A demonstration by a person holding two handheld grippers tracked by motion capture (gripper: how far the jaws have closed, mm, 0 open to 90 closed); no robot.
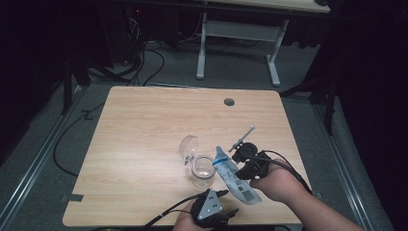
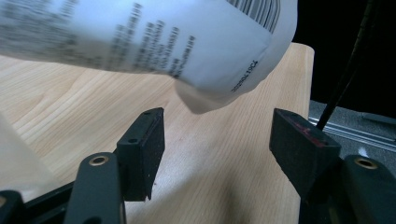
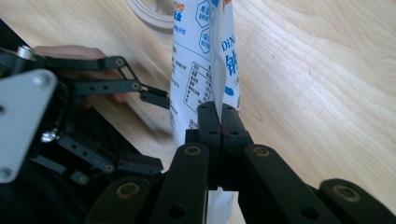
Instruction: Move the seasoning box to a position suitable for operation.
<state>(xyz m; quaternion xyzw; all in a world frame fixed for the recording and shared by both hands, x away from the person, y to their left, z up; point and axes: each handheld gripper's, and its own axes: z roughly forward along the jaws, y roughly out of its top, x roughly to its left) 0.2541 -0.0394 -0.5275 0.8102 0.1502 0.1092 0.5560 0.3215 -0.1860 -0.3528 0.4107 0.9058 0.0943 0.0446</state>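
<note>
We see the pouch held aslant over the table, its long axis running from the barcoded end near us up to the top end, which tips toward the glass. The right gripper is clamped tight on its edge. The left gripper stands wide open and empty just below the pouch's near end; a lid, we think, lies beside the glass.

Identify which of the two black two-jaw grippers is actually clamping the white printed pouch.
The right gripper: its jaws are shut on the white printed pouch, pinching its edge. The left gripper has jaws spread apart, empty, below the pouch's bottom end.
</note>
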